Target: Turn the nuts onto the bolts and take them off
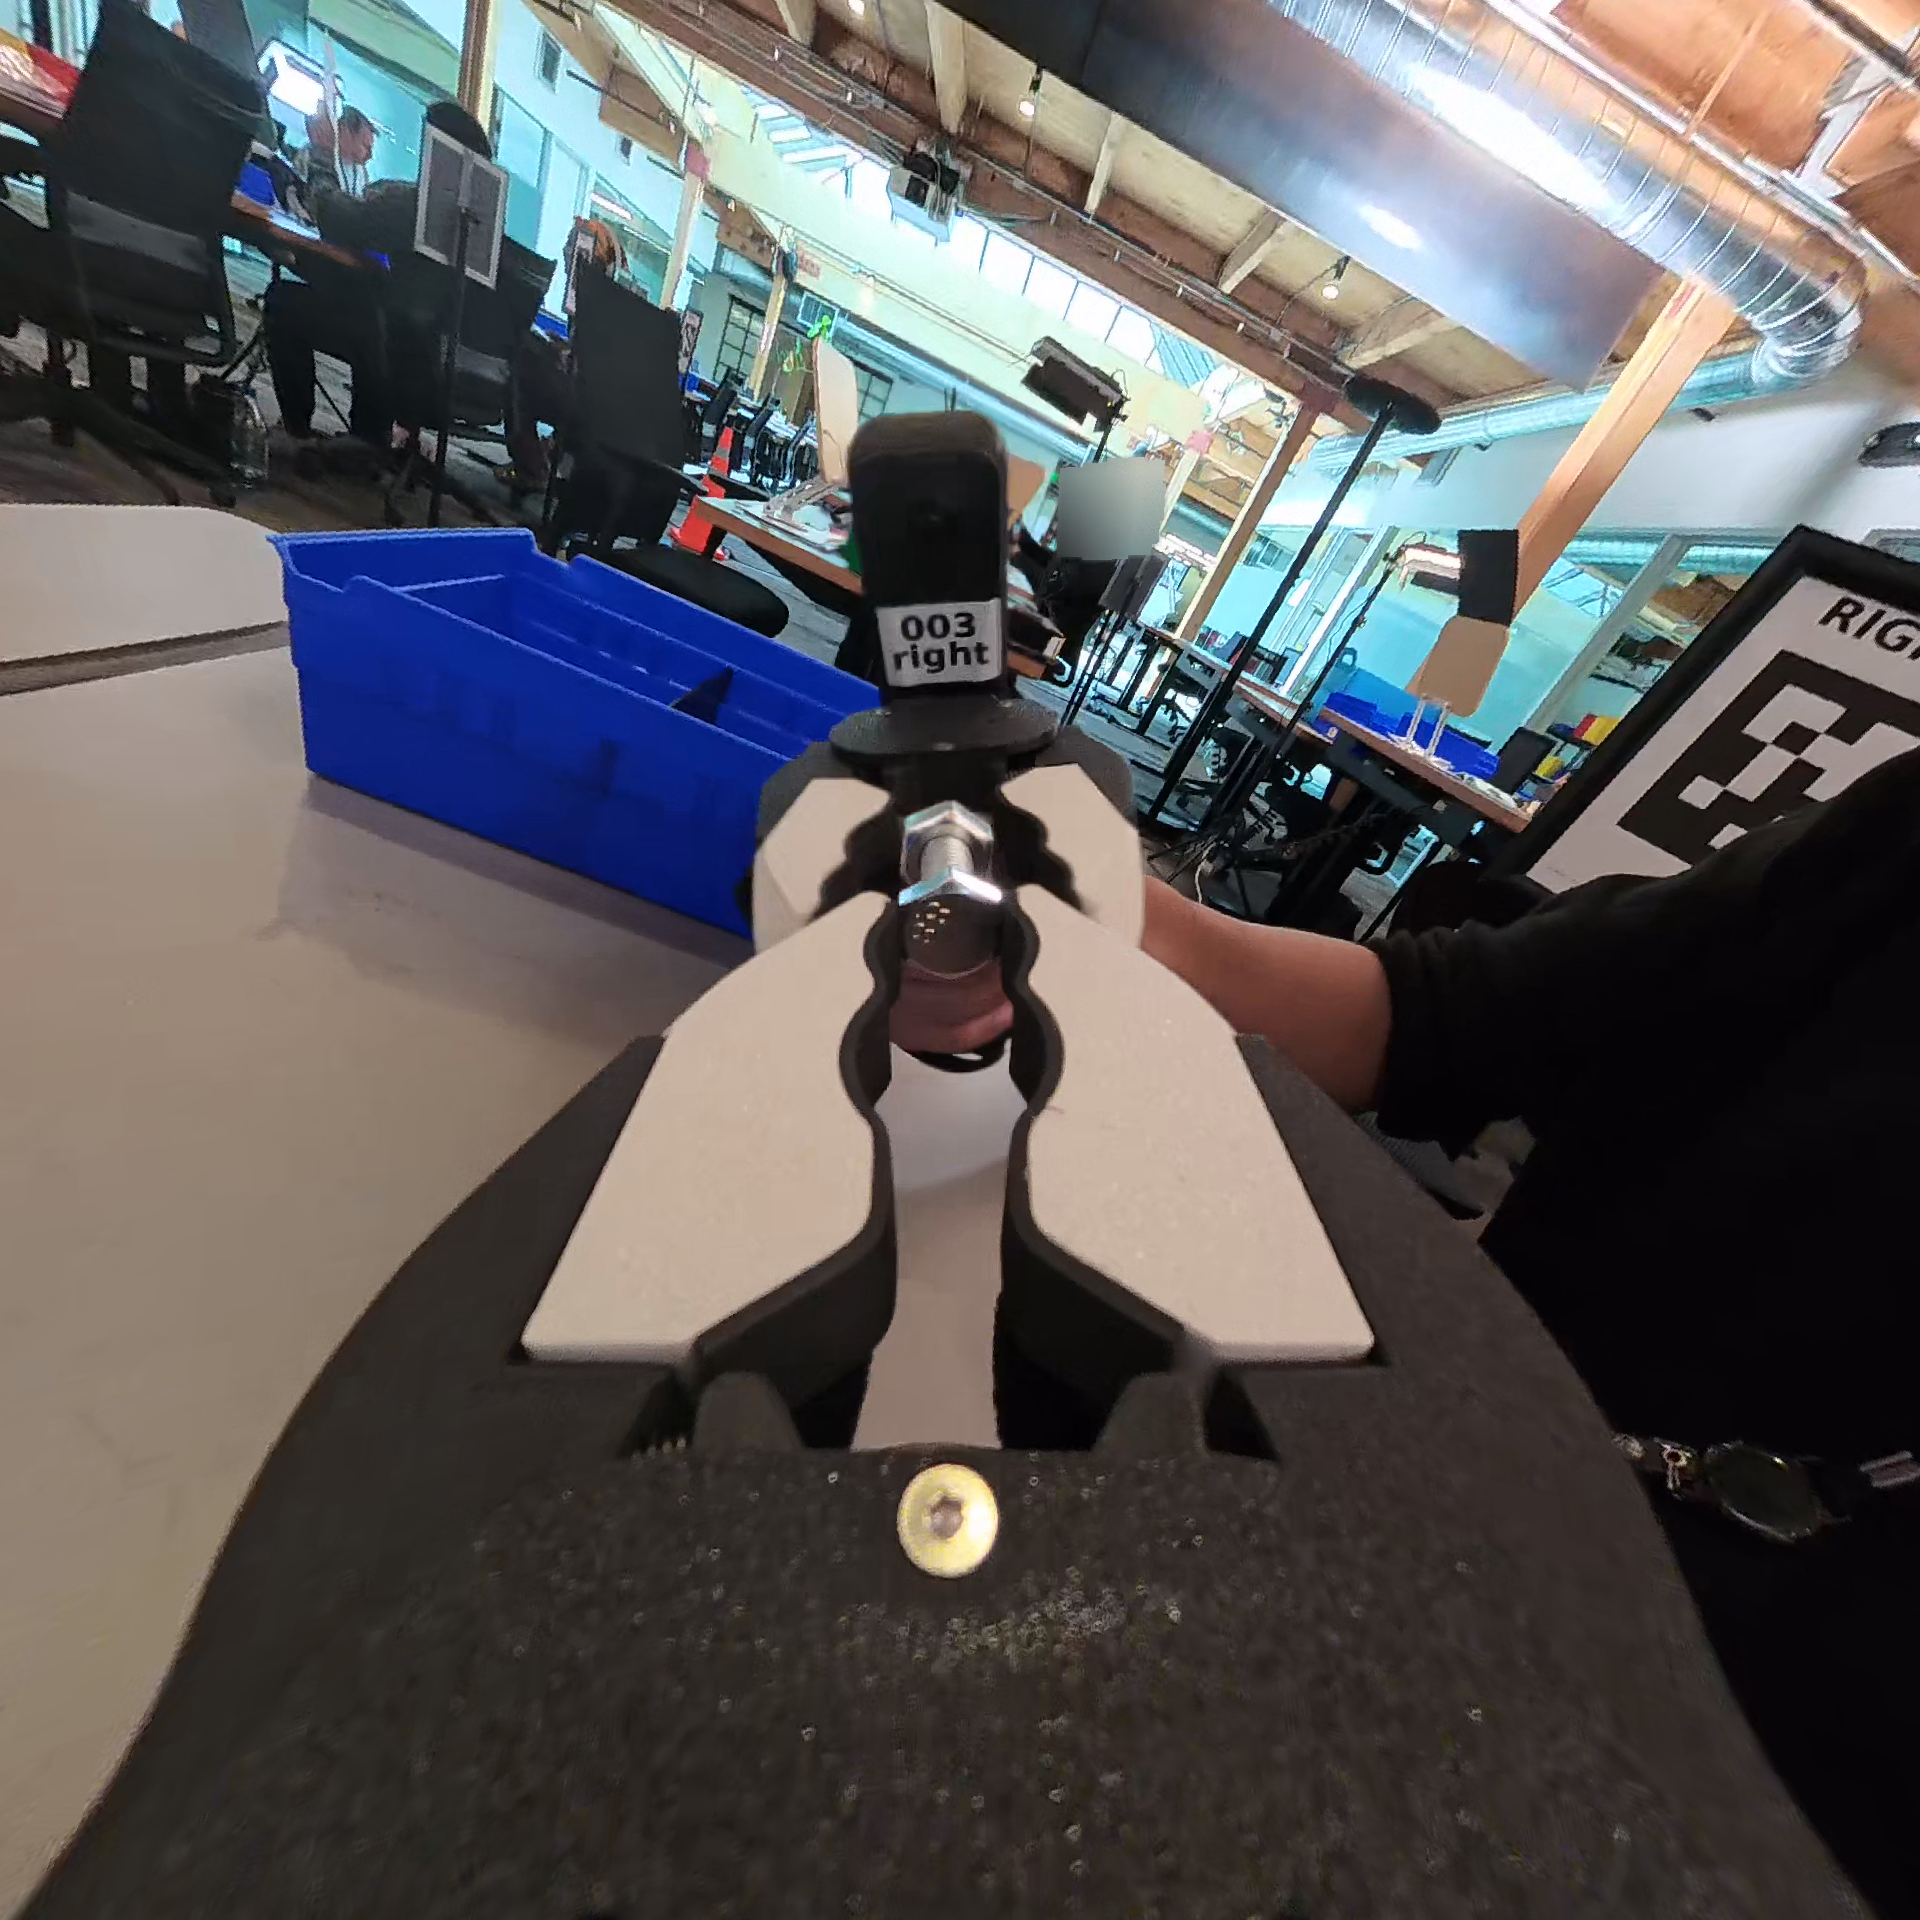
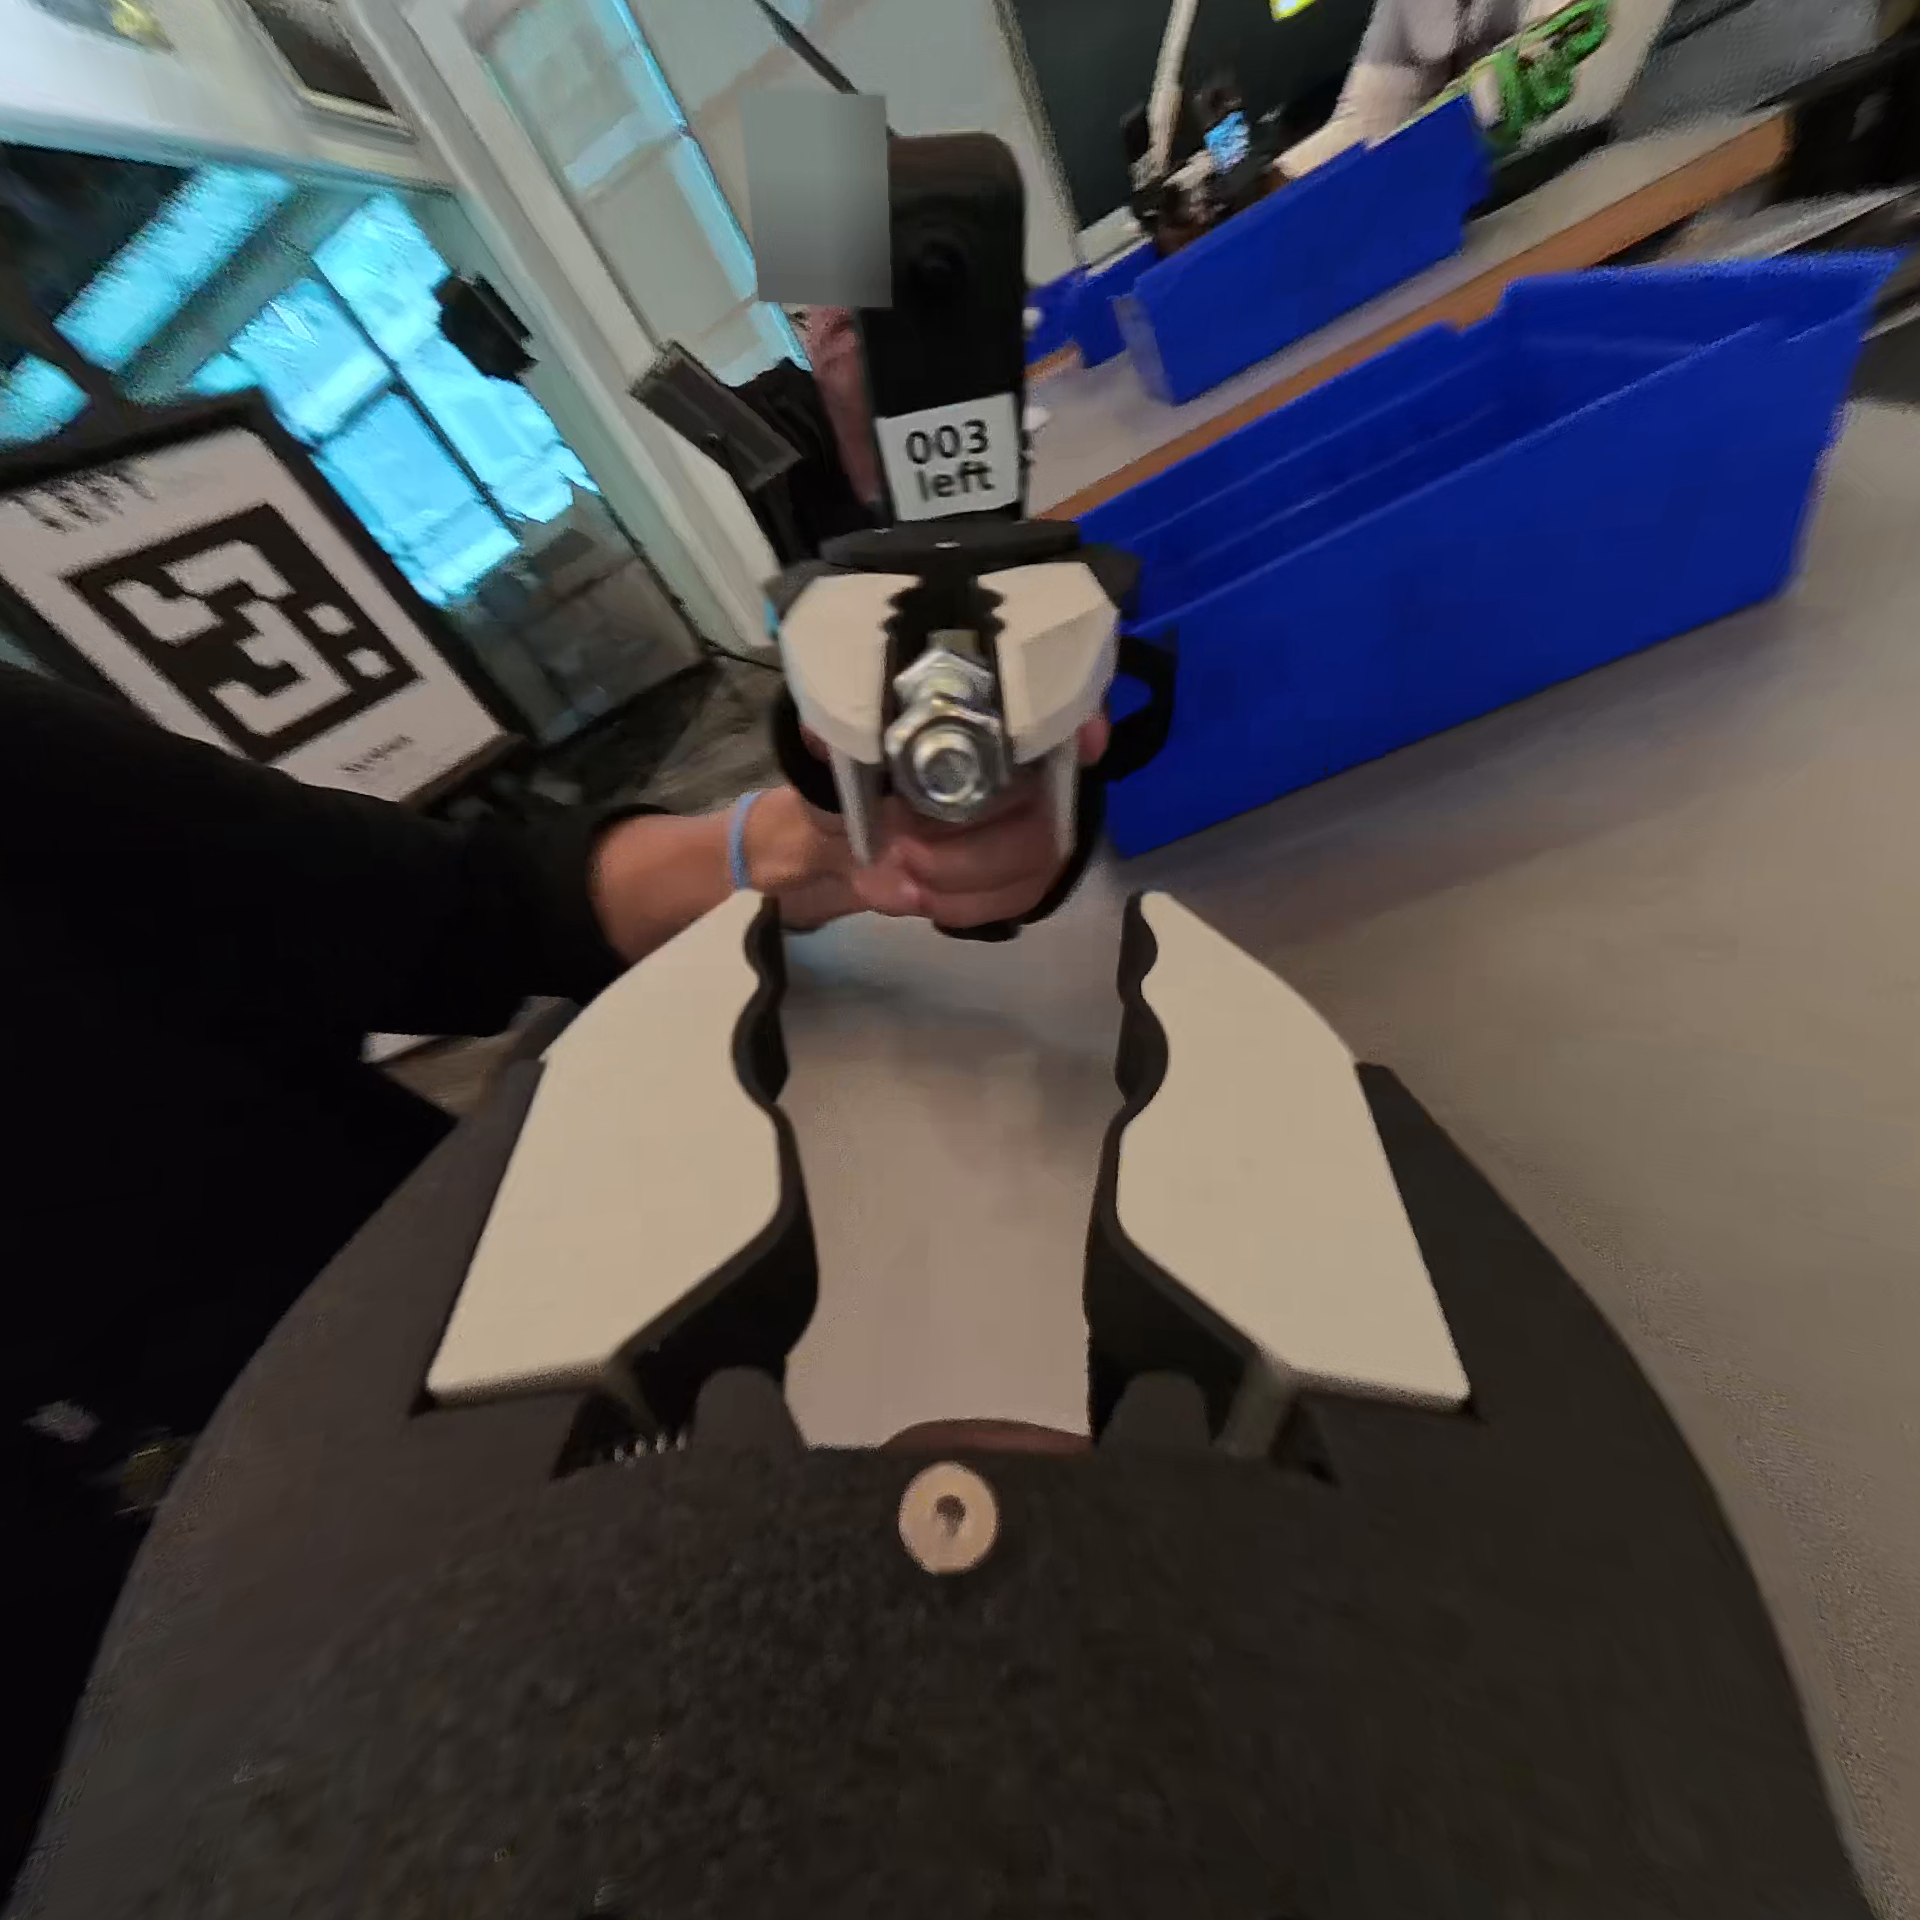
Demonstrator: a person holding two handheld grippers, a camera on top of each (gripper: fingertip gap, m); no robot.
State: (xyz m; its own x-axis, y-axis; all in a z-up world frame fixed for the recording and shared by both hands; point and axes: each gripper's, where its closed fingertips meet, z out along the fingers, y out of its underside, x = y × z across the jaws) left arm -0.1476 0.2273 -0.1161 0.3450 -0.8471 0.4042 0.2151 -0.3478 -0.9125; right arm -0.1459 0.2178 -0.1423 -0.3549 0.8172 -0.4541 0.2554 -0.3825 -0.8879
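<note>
My left gripper [image 1: 945,925] is shut on the hexagonal head of a silver bolt [image 1: 935,871] and holds it level above the table. The bolt points away from me toward the right gripper [image 1: 945,844]. A silver nut [image 1: 940,829] sits on the far end of the thread. In the right wrist view my right gripper [image 2: 951,914] is open and empty. It faces the left gripper [image 2: 945,707], and the nut [image 2: 977,756] on the bolt [image 2: 935,675] lies just beyond its fingertips, apart from them.
A blue plastic bin [image 1: 499,665] stands on the white table [image 1: 208,1039] to the left; it also shows at right in the right wrist view [image 2: 1455,520]. A black-and-white marker board [image 1: 1766,748] stands at the table's side. Black-sleeved arms hold both grippers. My left and right fingertips are right by each other.
</note>
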